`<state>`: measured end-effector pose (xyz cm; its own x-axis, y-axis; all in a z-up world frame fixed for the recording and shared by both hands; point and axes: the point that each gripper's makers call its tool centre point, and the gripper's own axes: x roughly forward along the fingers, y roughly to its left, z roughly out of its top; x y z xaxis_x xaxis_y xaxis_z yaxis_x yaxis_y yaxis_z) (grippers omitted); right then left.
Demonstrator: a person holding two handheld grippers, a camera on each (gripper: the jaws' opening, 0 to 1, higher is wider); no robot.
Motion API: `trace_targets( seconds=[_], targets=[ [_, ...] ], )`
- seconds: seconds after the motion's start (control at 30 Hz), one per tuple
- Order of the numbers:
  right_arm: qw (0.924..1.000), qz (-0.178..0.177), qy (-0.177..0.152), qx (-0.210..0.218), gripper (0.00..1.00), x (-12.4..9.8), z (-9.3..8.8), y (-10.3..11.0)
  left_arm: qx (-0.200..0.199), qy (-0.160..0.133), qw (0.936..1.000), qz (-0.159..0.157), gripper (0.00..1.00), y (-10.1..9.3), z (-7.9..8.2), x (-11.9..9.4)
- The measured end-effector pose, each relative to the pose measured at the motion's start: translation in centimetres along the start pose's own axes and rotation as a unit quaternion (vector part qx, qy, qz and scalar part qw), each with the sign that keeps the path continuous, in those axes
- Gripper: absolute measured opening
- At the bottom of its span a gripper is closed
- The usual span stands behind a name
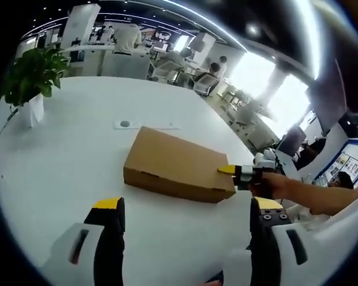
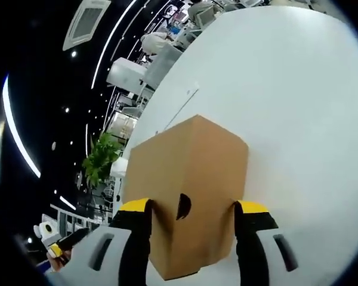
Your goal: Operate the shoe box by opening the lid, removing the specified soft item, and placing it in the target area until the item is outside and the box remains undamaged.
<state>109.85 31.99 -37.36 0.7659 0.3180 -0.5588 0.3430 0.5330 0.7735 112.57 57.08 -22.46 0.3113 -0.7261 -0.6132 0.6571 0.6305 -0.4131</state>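
A closed brown cardboard shoe box point(image 1: 173, 164) lies on the white table point(image 1: 77, 149). In the right gripper view its near end point(image 2: 191, 173), with a dark finger hole point(image 2: 182, 206), sits between the yellow-tipped jaws of my right gripper point(image 2: 194, 208), and both fingertips press against the cardboard. The right gripper point(image 1: 241, 174) enters the left gripper view at the box's right end, one yellow tip on the top edge. My left gripper point(image 1: 188, 205) hangs open short of the box, nothing between its fingers. The box's contents are hidden.
A potted plant point(image 1: 33, 74) stands at the table's far left corner. A small plate with a round button point(image 1: 126, 124) lies flat behind the box. The person's forearm point(image 1: 313, 193) reaches in from the right. Desks, chairs and people fill the office beyond the table.
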Motion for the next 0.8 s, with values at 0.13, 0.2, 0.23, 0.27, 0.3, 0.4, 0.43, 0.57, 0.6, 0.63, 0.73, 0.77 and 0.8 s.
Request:
trace_targets(
  seconds=[0.13, 0.2, 0.23, 0.27, 0.3, 0.4, 0.43, 0.57, 0.6, 0.63, 0.73, 0.77, 0.8],
  targets=[
    [1.0000, -0.004, -0.002, 0.005, 0.56, 0.0, 0.1, -0.1, 0.000, -0.001, 1.0000, -0.003, 0.88, -0.5, 0.2, 0.1],
    [1.0000, -0.006, -0.003, 0.004, 0.55, 0.0, 0.1, -0.1, 0.001, -0.002, 1.0000, -0.004, 0.88, -0.6, 0.2, 0.1],
    [1.0000, -0.007, -0.004, 0.004, 0.55, -0.1, 0.0, 0.0, 0.002, -0.002, 1.0000, -0.005, 0.88, -0.6, 0.2, 0.1],
    [1.0000, -0.008, -0.005, 0.004, 0.55, -0.1, 0.0, 0.1, 0.003, -0.002, 1.0000, -0.004, 0.88, -0.7, 0.2, 0.1],
    [0.9999, -0.008, -0.007, 0.007, 0.55, -0.2, 0.0, 0.1, 0.003, -0.002, 1.0000, -0.004, 0.88, -0.6, 0.1, 0.1],
    [0.9998, -0.006, -0.016, 0.014, 0.53, -0.3, 0.1, -0.1, 0.009, 0.000, 1.0000, -0.003, 0.88, -0.8, -0.2, -0.2],
    [0.9997, -0.006, -0.016, 0.019, 0.52, -0.3, 0.2, -0.2, 0.008, -0.002, 1.0000, -0.001, 0.88, -0.7, -0.2, -0.3],
    [0.9993, -0.008, -0.020, 0.031, 0.50, -0.5, 0.5, -0.2, 0.003, -0.002, 1.0000, -0.004, 0.87, -1.1, -0.4, -0.6],
    [0.9993, -0.009, -0.022, 0.031, 0.49, -0.5, 0.5, -0.2, 0.004, -0.003, 1.0000, -0.003, 0.87, -1.1, -0.4, -0.6],
    [0.9992, -0.009, -0.022, 0.031, 0.49, -0.5, 0.5, -0.2, 0.004, -0.003, 1.0000, -0.003, 0.87, -1.1, -0.5, -0.7],
    [0.9992, -0.008, -0.025, 0.032, 0.45, -0.7, 0.7, -0.2, -0.001, -0.002, 1.0000, -0.002, 0.87, -1.1, -1.0, -1.0],
    [0.9991, -0.007, -0.027, 0.033, 0.42, -1.0, 1.0, -0.2, -0.002, -0.002, 1.0000, -0.001, 0.87, -1.0, -1.1, -1.0],
    [0.9990, -0.005, -0.030, 0.033, 0.40, -1.2, 1.1, -0.2, -0.003, 0.000, 1.0000, 0.001, 0.87, -0.9, -1.2, -1.1]
  ],
)
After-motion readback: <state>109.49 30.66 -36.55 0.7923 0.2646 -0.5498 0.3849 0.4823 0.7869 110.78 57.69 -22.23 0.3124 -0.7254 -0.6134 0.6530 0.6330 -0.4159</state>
